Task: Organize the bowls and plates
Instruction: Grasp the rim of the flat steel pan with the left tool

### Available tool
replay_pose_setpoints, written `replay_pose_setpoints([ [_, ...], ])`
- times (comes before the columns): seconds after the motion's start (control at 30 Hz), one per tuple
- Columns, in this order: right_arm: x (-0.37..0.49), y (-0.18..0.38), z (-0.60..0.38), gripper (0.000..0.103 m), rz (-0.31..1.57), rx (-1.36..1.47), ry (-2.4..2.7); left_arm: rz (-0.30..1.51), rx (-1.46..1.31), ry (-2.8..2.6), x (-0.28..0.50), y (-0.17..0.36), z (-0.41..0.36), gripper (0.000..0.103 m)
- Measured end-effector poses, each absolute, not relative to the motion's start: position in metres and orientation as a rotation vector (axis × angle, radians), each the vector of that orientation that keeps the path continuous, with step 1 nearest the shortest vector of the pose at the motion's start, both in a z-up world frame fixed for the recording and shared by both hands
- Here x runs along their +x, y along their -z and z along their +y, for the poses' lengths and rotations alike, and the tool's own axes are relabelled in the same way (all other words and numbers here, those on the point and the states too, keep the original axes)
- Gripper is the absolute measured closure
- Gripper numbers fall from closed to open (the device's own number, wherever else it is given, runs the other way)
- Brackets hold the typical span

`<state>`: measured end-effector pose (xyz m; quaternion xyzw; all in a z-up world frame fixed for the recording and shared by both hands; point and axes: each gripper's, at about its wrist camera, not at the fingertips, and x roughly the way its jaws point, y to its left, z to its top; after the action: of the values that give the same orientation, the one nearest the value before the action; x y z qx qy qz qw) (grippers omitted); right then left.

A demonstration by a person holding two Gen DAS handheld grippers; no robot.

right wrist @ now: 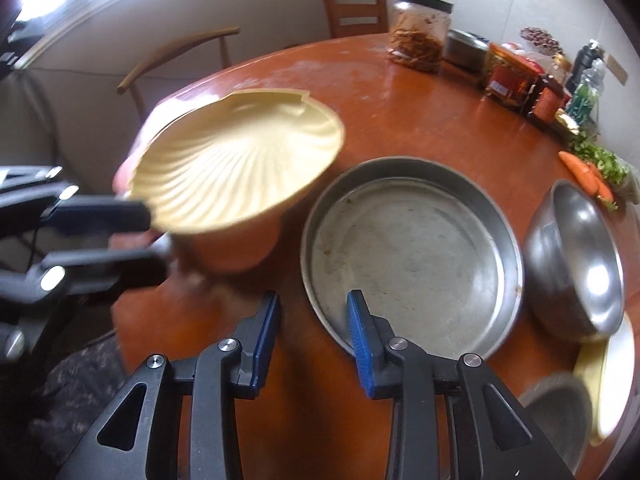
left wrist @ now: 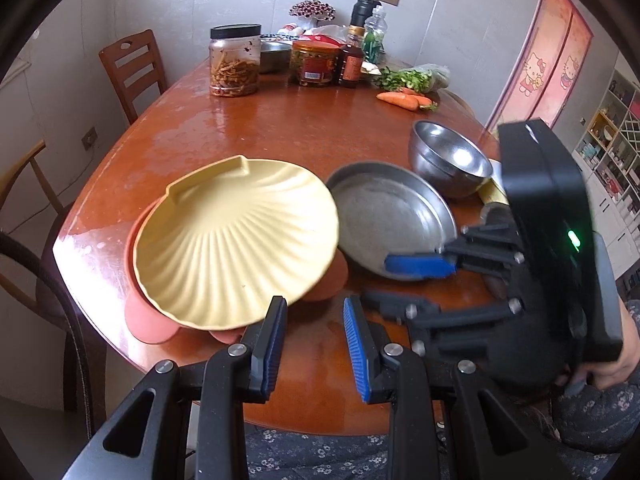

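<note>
Yellow shell plate (left wrist: 236,236) sits tilted atop orange plate (left wrist: 144,320) on tabletop (left wrist: 280,128). Left gripper (left wrist: 316,320) fingers narrowly apart at its rim, grip unclear. Right gripper (right wrist: 314,320) fingers straddle steel pan (right wrist: 404,256) rim, not clamped.

centre worktop (left wrist: 288,128): bare; wide passage
near edge: blocked by shell plate (left wrist: 236,236), steel pan (left wrist: 390,216), steel bowl (left wrist: 450,158); pan just beside plate
far edge: jars (left wrist: 234,60), bottles (left wrist: 352,60), carrots (left wrist: 404,100) crowd it
left: chairs (left wrist: 134,70) close

Both tongs tilt steeply downward. The left tongs (left wrist: 315,344) are nearly closed with a gap. The right tongs (right wrist: 314,344) look alike, angled inward from the right.
</note>
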<state>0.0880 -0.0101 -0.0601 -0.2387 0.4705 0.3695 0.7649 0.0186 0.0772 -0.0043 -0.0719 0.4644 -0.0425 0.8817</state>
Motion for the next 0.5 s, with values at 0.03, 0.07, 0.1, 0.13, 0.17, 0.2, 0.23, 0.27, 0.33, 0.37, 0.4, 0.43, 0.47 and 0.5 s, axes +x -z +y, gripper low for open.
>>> replay_pose_setpoints([
  [0.03, 0.081, 0.060, -0.012, 0.067, 1.029, -0.517, -0.817, 0.971, -0.149, 0.093, 0.018, 0.005, 0.075, 0.074],
  [0.07, 0.074, 0.059, -0.014, 0.067, 1.034, -0.516, -0.831, 0.974, -0.146, 0.097, 0.017, 0.005, 0.074, 0.074],
  [0.1, 0.067, 0.059, -0.015, 0.067, 1.036, -0.515, -0.842, 0.979, -0.141, 0.105, 0.016, 0.006, 0.070, 0.074],
  [0.13, 0.060, 0.059, -0.017, 0.067, 1.036, -0.517, -0.855, 0.983, -0.140, 0.112, 0.015, 0.007, 0.068, 0.074],
  [0.17, 0.053, 0.058, -0.018, 0.067, 1.036, -0.519, -0.867, 0.989, -0.142, 0.124, 0.014, 0.008, 0.065, 0.074],
  [0.2, 0.047, 0.058, -0.020, 0.067, 1.035, -0.523, -0.878, 0.993, -0.149, 0.138, 0.013, 0.009, 0.063, 0.074],
  [0.23, 0.039, 0.057, -0.022, 0.067, 1.033, -0.524, -0.890, 0.997, -0.155, 0.146, 0.012, 0.010, 0.061, 0.074],
  [0.27, 0.035, 0.057, -0.023, 0.067, 1.032, -0.525, -0.895, 1.002, -0.159, 0.151, 0.012, 0.010, 0.060, 0.074],
  [0.33, 0.024, 0.056, -0.027, 0.067, 1.020, -0.526, -0.906, 1.010, -0.161, 0.153, 0.011, 0.012, 0.056, 0.074],
  [0.37, 0.020, 0.055, -0.028, 0.067, 1.013, -0.525, -0.911, 1.016, -0.162, 0.150, 0.011, 0.013, 0.055, 0.074],
  [0.4, 0.015, 0.055, -0.030, 0.067, 1.009, -0.522, -0.918, 1.022, -0.159, 0.147, 0.010, 0.015, 0.054, 0.074],
  [0.43, 0.009, 0.054, -0.031, 0.067, 1.006, -0.514, -0.929, 1.028, -0.158, 0.144, 0.010, 0.016, 0.053, 0.074],
  [0.47, 0.006, 0.054, -0.032, 0.067, 1.003, -0.511, -0.936, 1.035, -0.159, 0.138, 0.009, 0.018, 0.052, 0.074],
  [0.5, 0.003, 0.054, -0.032, 0.067, 1.001, -0.506, -0.949, 1.043, -0.161, 0.133, 0.008, 0.020, 0.051, 0.074],
])
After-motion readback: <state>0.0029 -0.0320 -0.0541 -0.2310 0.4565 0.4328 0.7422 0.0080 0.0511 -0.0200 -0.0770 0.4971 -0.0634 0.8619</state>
